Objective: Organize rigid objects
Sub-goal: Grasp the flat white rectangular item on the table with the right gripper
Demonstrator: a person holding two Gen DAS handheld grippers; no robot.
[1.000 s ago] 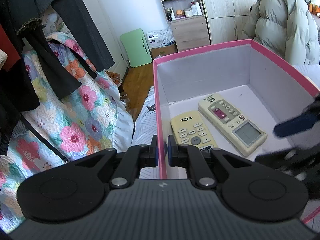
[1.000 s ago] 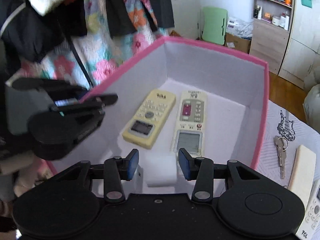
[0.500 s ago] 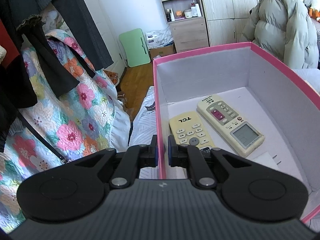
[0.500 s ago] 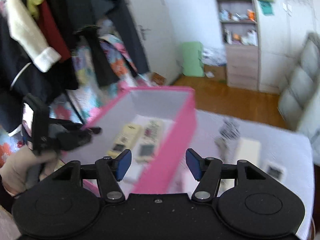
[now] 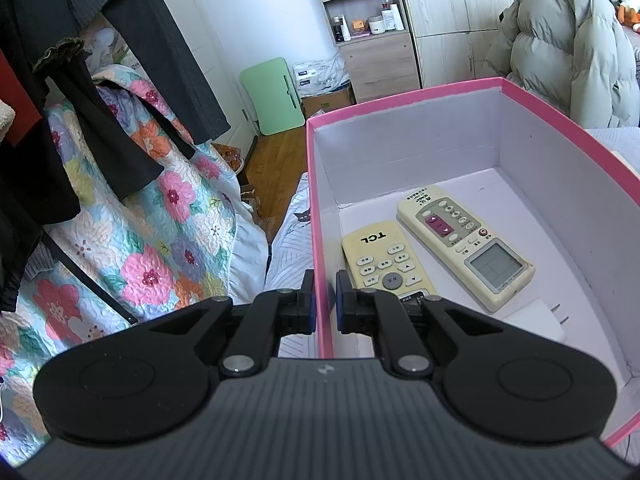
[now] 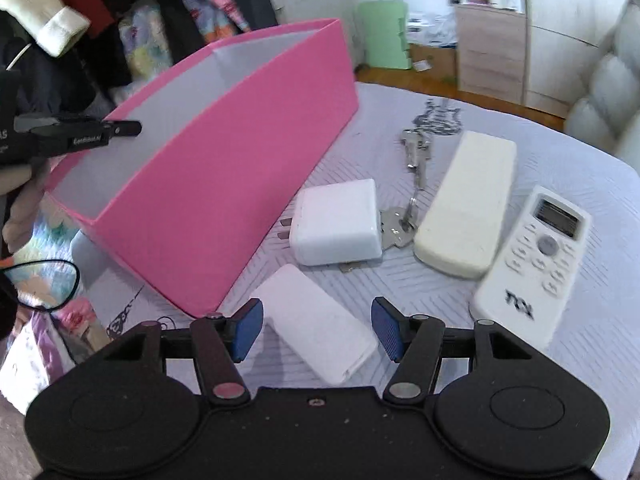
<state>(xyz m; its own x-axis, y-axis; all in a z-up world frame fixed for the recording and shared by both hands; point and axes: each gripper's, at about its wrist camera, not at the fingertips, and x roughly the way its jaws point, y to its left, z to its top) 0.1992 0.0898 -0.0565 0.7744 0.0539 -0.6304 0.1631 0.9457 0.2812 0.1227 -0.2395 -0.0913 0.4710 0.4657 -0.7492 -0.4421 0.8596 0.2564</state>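
My left gripper (image 5: 323, 304) is shut on the left wall of the pink box (image 5: 404, 98), and it also shows in the right wrist view as the left gripper (image 6: 124, 129). Inside the box lie a yellowed TCL remote (image 5: 384, 260), a cream remote with a display (image 5: 464, 240) and a white plug block (image 5: 536, 320). My right gripper (image 6: 317, 330) is open, outside the box, just above a flat white block (image 6: 316, 332) on the table, which lies between its fingers without touching the pads.
On the grey table to the right of the pink box (image 6: 224, 184) lie a white charger (image 6: 336, 222), keys (image 6: 416, 168), a cream remote face down (image 6: 466, 204) and a white TCL remote (image 6: 532, 256). Clothes hang at the left.
My right gripper left the white plug block in the box, opened wider, then swung out to the right over the table items. The left gripper kept its hold.
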